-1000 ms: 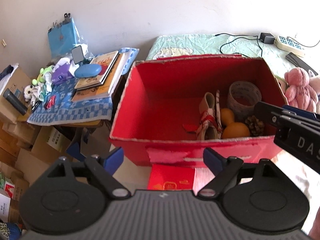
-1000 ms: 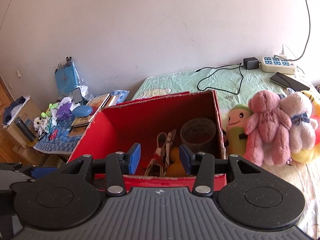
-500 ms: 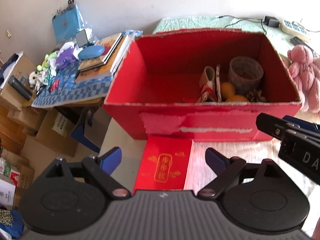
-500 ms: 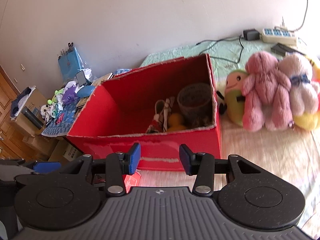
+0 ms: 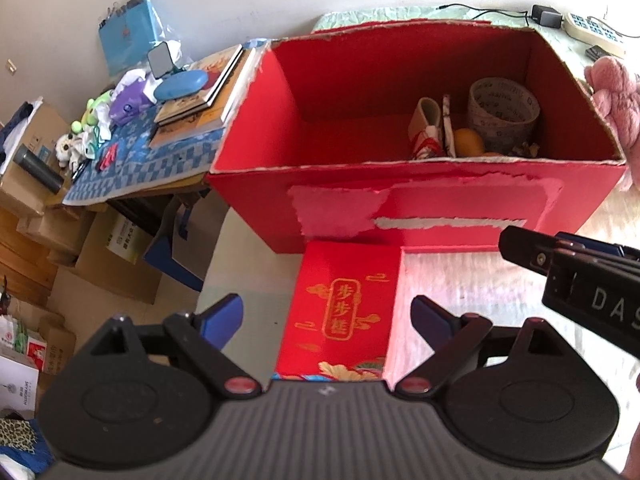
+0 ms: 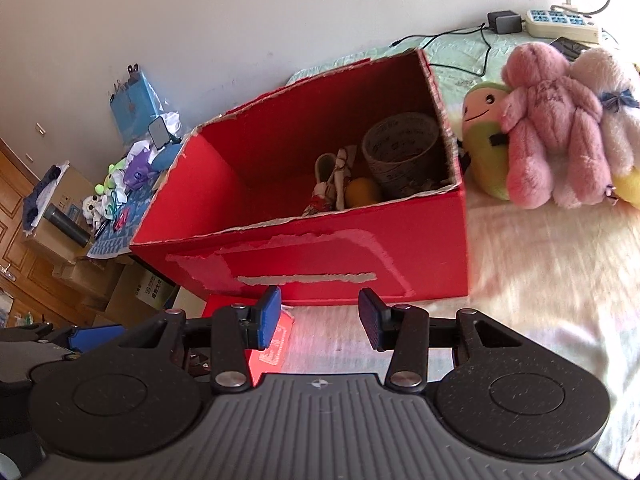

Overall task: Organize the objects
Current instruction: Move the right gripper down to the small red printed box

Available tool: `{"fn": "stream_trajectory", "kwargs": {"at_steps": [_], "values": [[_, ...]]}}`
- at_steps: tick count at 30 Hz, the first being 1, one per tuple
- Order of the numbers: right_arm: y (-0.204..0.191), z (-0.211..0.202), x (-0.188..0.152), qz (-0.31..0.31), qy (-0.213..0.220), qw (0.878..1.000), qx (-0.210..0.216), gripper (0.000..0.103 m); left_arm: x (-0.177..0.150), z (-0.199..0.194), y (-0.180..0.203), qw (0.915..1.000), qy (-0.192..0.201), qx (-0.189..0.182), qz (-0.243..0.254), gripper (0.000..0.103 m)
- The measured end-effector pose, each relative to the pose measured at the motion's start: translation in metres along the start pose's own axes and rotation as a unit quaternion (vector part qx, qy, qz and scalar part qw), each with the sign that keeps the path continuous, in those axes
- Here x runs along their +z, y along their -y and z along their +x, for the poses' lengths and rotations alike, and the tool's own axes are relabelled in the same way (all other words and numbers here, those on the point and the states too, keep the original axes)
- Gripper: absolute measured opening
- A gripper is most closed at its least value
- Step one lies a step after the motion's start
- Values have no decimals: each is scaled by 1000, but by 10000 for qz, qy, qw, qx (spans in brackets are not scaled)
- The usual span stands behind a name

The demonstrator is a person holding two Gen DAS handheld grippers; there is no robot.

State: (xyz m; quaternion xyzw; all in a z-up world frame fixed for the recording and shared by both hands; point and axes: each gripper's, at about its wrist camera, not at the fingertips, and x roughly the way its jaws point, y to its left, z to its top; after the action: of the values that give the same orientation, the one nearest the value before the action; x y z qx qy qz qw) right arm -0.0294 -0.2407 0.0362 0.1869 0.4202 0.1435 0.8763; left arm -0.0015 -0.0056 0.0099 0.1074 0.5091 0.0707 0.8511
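This is a lived-in bedroom at home: a quilted bed (image 6: 540, 264) carries plush toys (image 6: 556, 128) and a power strip (image 6: 560, 26), beside a cluttered side table (image 5: 132, 160) and stacked cardboard boxes (image 5: 108, 260).

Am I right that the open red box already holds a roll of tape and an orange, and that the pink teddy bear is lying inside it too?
Not quite: the pink teddy bear is outside, on the bed beside the red box, as the right wrist view shows. The roll of tape and the orange are indeed inside the box.
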Motion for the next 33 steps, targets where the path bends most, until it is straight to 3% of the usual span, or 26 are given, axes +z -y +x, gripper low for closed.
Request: {"fn": "stream_trajectory", "kwargs": {"at_steps": [10,33], "values": [[-16,22,-3,297,-367,9988,124,49,3,21,-26,9992,-147,-344,126,97],[-41,50,-7,871,-388,9953,-146,58,9,64,-54,9879,-275,-1332,746,101]]}}
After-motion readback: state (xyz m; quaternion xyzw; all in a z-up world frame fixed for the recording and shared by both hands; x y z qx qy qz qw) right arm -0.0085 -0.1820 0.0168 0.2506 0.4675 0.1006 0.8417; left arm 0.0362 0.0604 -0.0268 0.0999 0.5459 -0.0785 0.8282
